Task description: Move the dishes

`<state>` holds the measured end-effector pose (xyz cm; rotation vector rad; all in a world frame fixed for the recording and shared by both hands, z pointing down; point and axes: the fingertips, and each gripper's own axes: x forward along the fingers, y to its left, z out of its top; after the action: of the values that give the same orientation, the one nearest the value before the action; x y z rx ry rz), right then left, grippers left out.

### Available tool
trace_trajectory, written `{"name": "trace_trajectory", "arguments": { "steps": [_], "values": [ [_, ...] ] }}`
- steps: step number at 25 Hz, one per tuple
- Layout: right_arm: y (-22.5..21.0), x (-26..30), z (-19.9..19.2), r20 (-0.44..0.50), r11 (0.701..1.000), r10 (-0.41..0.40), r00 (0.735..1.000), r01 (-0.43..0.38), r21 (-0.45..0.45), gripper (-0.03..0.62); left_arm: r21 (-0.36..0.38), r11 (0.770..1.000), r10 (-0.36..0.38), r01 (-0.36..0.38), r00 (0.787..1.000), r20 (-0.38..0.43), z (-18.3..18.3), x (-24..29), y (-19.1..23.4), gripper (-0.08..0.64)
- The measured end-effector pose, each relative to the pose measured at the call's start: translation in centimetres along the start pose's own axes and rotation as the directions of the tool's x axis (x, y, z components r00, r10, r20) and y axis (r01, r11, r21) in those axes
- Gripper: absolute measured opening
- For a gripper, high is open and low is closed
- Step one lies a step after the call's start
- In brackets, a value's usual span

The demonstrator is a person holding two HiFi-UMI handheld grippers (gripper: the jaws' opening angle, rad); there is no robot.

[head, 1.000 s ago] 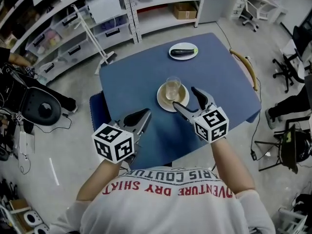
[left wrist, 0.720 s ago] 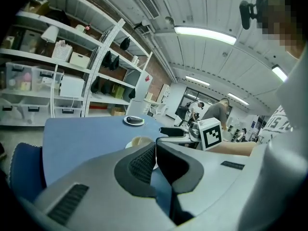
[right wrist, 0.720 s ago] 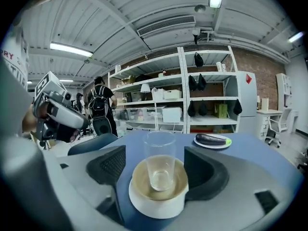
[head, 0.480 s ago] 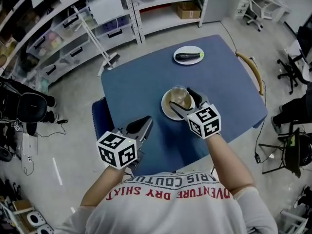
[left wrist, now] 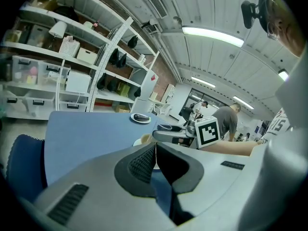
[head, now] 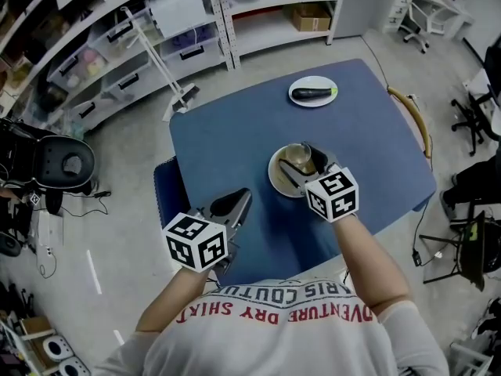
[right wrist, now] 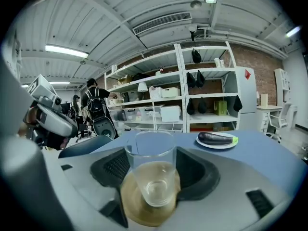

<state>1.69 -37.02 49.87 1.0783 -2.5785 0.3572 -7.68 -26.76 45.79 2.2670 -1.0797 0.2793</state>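
Note:
A clear drinking glass (head: 297, 157) stands on a tan plate (head: 279, 182) in the middle of the blue table (head: 227, 131). My right gripper (head: 297, 157) is open, one jaw on each side of the glass. In the right gripper view the glass (right wrist: 151, 172) fills the space between the dark pads (right wrist: 114, 166), on the tan plate (right wrist: 137, 211). My left gripper (head: 241, 197) hangs shut and holding nothing over the table's near left edge; its jaws meet in the left gripper view (left wrist: 155, 150). A white plate with an eggplant (head: 313, 92) sits at the far side.
A blue chair (head: 164, 190) stands at the table's left edge and a wooden chair back (head: 415, 120) at its right. Shelving with bins (head: 141, 45) runs along the back. Office chairs (head: 477, 92) stand at the far right.
My right gripper has moved forward from the plate's near rim, and its jaws now flank the glass. The left gripper has stayed shut in place.

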Motion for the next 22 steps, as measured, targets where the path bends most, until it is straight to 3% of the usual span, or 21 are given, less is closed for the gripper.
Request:
{"name": "trace_trajectory", "arguments": {
  "steps": [15, 22],
  "values": [
    [0.1, -0.1, 0.7, -0.01, 0.999, -0.022, 1.0, 0.021, -0.041, 0.29, -0.021, 1.0, -0.002, 0.002, 1.0, 0.004, 0.0, 0.1, 0.4, 0.029],
    [0.9, -1.4, 2.1, 0.031, 0.998, -0.019, 0.999, 0.02, -0.053, 0.288, -0.017, 1.0, -0.006, 0.006, 1.0, 0.004, -0.3, -0.2, 0.1, 0.029]
  ]
}}
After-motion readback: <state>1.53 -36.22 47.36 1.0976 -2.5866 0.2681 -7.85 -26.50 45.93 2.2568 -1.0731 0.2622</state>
